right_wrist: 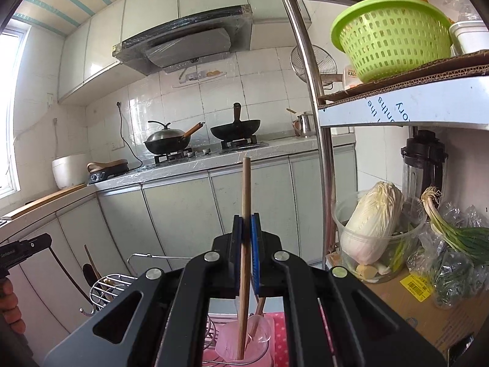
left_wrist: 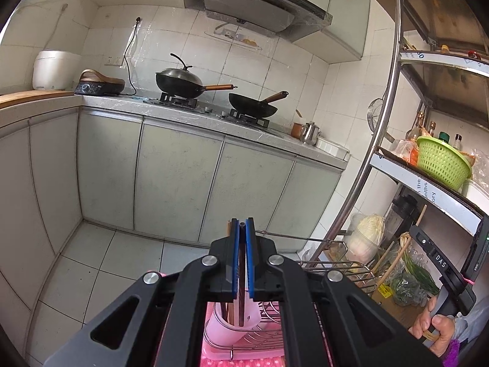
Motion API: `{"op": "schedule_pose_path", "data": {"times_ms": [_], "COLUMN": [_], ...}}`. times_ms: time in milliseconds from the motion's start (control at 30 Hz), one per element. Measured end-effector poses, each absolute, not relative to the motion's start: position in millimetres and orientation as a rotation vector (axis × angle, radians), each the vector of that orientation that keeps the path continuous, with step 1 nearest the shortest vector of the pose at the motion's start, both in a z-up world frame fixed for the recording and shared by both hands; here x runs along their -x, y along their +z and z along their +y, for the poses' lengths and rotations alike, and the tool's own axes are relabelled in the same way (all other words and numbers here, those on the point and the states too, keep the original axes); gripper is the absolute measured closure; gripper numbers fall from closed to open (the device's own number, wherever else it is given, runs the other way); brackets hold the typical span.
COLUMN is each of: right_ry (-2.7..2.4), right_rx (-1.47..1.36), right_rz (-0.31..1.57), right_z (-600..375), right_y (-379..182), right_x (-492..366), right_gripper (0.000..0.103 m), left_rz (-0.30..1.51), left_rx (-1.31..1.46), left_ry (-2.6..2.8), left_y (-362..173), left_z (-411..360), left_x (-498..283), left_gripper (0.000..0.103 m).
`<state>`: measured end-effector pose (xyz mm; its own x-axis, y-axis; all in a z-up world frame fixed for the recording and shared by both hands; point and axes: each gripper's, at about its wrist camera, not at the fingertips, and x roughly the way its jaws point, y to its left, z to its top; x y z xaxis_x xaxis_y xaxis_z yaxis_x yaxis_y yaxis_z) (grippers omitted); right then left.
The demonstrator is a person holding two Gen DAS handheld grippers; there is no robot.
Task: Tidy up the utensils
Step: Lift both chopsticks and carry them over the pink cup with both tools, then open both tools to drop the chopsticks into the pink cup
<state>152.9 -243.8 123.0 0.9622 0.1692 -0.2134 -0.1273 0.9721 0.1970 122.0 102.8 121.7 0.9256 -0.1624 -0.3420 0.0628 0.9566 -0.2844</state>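
Note:
My left gripper (left_wrist: pixel 242 224) is shut on a dark brown chopstick (left_wrist: pixel 241 305) whose lower end reaches into a white-pink utensil cup (left_wrist: pixel 229 321) in a wire rack (left_wrist: pixel 269 330). Another chopstick stands in that cup. My right gripper (right_wrist: pixel 247 223) is shut on a light wooden chopstick (right_wrist: pixel 245 208), held upright, its lower end inside a clear pink cup (right_wrist: pixel 244 342) with another utensil in it. The right gripper's body also shows in the left wrist view (left_wrist: pixel 443 272).
A wire utensil rack (right_wrist: pixel 107 287) with a dark ladle stands left. A steel shelf post (right_wrist: pixel 321 140) and shelves with a green basket (right_wrist: pixel 391 36), cabbage (right_wrist: pixel 369 220) and scallions stand right. The counter with two woks (left_wrist: pixel 183 84) lies ahead.

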Motion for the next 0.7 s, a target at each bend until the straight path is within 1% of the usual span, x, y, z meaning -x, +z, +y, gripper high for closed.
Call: {"op": "schedule_pose_path", "data": {"times_ms": [500, 700], "right_ry": [0.156, 0.157], "right_rx": [-0.194, -0.182], "right_rz": [0.387, 0.419], "right_z": [-239.6, -235.7], "right_y": [81.0, 72.3], "right_x": [-159.7, -159.9], "right_gripper": [0.097, 0.097], "left_rz": [0.538, 0.577], "left_rx": [0.247, 0.253], "left_ry": [-0.112, -0.101], "left_y": [69.4, 53.1], "left_z": [88.6, 88.2], "left_x": [-150.1, -156.6], "left_gripper": [0.1, 0.099]}}
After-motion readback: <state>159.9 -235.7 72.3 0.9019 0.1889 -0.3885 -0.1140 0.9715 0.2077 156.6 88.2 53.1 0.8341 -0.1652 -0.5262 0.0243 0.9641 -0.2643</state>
